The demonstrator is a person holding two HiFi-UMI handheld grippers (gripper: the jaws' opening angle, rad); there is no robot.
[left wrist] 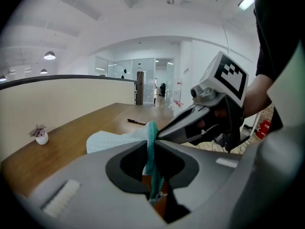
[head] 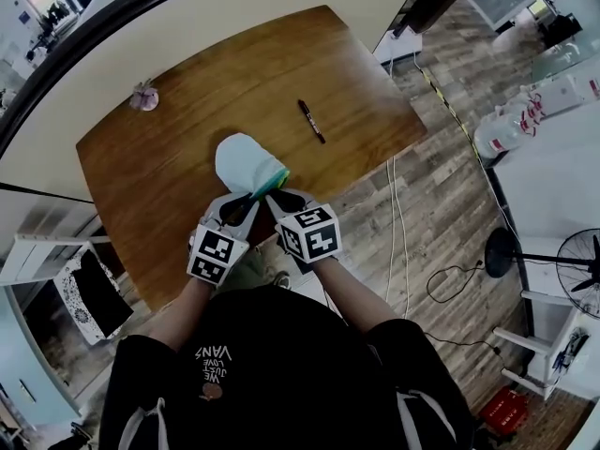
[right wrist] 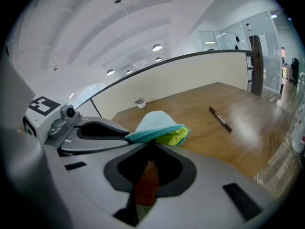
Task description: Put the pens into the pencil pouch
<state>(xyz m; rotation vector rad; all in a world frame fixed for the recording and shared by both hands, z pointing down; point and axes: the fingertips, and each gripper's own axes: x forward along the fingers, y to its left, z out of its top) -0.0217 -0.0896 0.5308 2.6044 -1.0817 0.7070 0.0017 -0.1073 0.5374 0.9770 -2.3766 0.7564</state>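
A pale blue pencil pouch [head: 246, 160] with a teal zipper edge and yellow-green lining is held above the near part of the wooden table [head: 187, 111]. My left gripper [head: 246, 199] is shut on the zipper edge [left wrist: 151, 136] at the pouch mouth's left side. Right beside it, my right gripper [head: 275, 197] is shut on the same rim, and the mouth [right wrist: 174, 136] gapes a little. One dark pen [head: 311, 120] lies on the table beyond the pouch, apart from both grippers. In the right gripper view the pen [right wrist: 220, 119] lies at the right.
A small pale ornament [head: 143, 96] stands at the table's far left corner. The table's right edge drops to a plank floor with white cables [head: 398, 223]. A low curved wall [head: 112, 26] runs behind the table. A fan stand [head: 502, 249] is on the floor at the right.
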